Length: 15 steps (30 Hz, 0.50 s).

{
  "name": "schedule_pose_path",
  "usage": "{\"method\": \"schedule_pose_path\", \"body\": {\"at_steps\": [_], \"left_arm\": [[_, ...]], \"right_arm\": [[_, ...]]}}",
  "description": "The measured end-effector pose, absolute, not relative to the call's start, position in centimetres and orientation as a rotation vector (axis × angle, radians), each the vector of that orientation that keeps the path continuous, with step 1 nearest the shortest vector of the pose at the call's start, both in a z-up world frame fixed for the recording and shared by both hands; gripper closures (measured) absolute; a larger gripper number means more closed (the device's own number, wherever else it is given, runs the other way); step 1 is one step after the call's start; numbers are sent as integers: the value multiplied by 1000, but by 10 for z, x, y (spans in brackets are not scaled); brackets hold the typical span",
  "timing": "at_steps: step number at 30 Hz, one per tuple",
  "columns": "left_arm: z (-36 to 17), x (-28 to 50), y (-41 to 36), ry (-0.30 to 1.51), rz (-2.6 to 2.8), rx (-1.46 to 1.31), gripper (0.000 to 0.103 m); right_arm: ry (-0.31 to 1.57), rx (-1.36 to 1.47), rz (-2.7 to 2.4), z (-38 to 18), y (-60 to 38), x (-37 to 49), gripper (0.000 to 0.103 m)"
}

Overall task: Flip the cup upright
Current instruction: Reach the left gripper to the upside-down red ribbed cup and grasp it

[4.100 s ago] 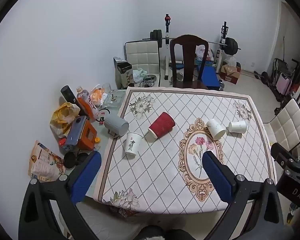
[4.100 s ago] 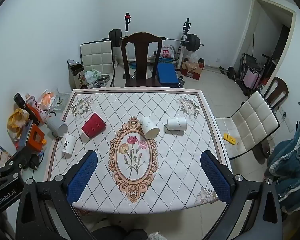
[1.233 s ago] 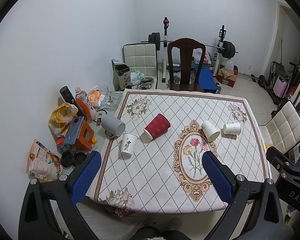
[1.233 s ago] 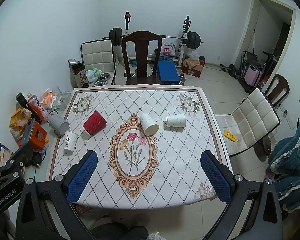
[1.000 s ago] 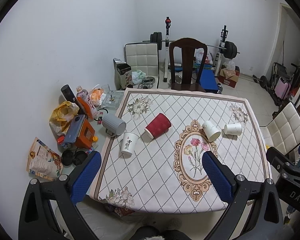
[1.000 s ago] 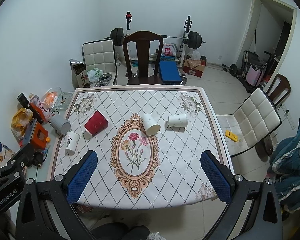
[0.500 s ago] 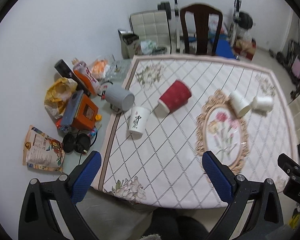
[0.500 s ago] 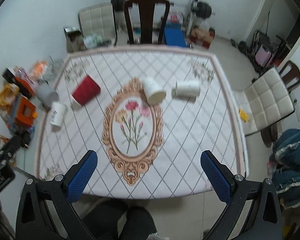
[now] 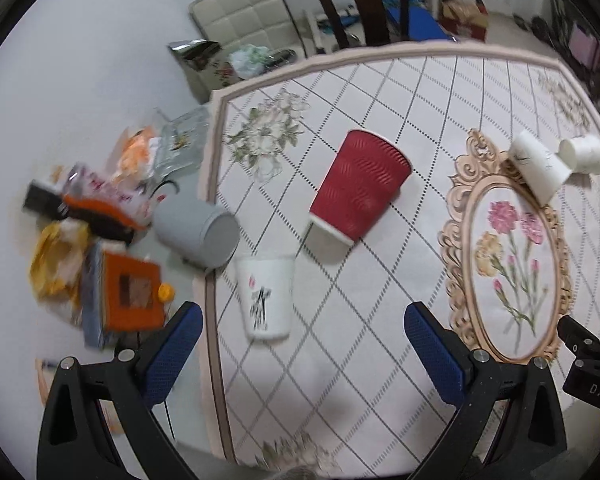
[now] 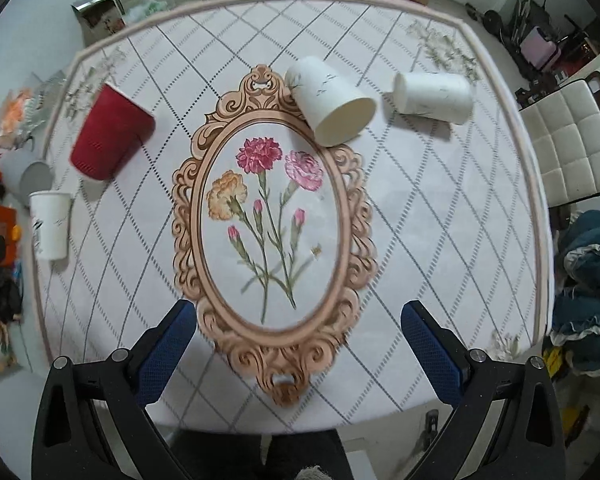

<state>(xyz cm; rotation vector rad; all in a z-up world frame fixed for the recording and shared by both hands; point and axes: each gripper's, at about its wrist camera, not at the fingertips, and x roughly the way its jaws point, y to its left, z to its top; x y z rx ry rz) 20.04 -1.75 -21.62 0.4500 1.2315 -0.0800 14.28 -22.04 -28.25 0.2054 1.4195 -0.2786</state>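
On its side, red cup (image 9: 358, 188) mouth points near-left.

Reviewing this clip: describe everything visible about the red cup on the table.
The red cup is a ripple-walled paper cup with a white rim. It lies on its side on the patterned tablecloth, its mouth toward the near left, its closed base toward the far right. It touches only the cloth, apart from the white printed cup nearby. Neither gripper holds it.
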Motion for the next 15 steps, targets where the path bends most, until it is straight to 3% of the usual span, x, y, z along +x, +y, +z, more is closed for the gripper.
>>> {"method": "schedule_pose_path", "body": {"at_steps": [12,15], "left_arm": [[-289,299,-48,1346,-296,575,1],[-304,312,-60,1361,-344,613,13]], "right_arm": [[1512,220,-338,-344,-225,231,7],[1534,227,-353,-356,-227,240,7]]}}
